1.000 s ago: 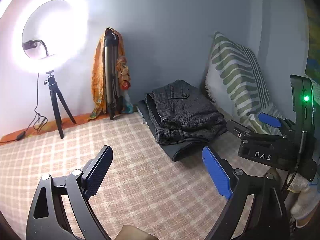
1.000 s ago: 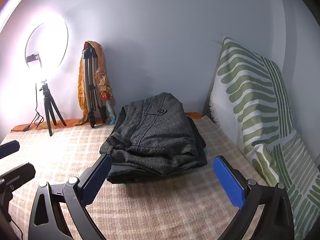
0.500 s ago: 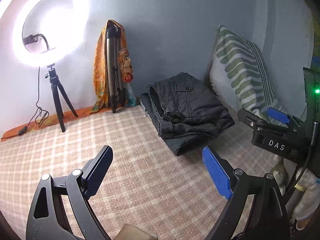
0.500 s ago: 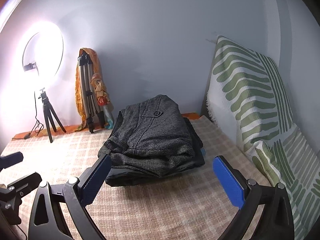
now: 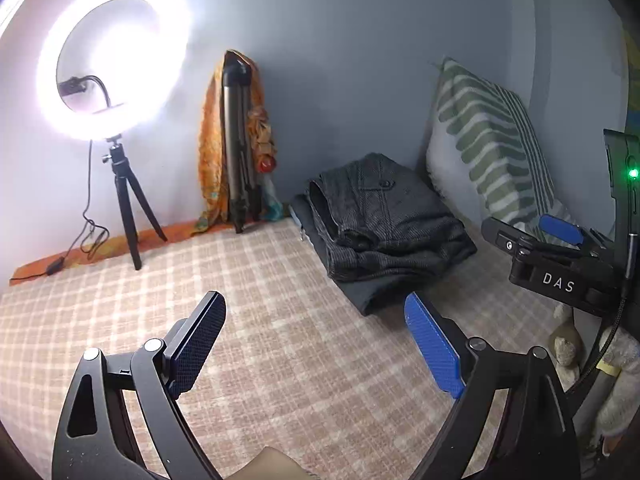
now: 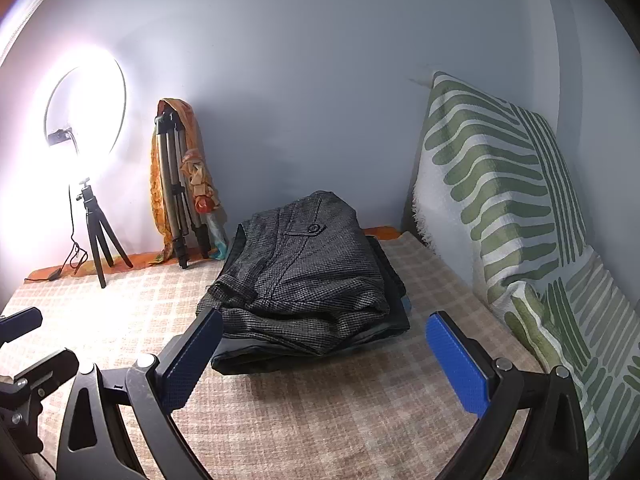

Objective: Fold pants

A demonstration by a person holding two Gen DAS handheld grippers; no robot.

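Observation:
Folded grey checked pants (image 6: 304, 268) lie on top of a stack of darker folded garments (image 6: 320, 350) on the checked bed cover, near the far wall. In the left wrist view the stack (image 5: 384, 232) sits at the right of centre. My left gripper (image 5: 316, 344) is open and empty, held above the cover, short of and left of the stack. My right gripper (image 6: 324, 356) is open and empty, just in front of the stack. The right gripper's body (image 5: 560, 268) shows at the right edge of the left wrist view.
A lit ring light on a small tripod (image 5: 108, 64) stands at the back left. A folded tripod draped in orange cloth (image 5: 240, 140) leans on the wall. A green-striped pillow (image 6: 504, 204) stands along the right side. The checked cover (image 5: 280, 340) spans the bed.
Both grippers have drawn back from the stack and stayed open. The stack looks smaller and farther in both views. The pants have not moved.

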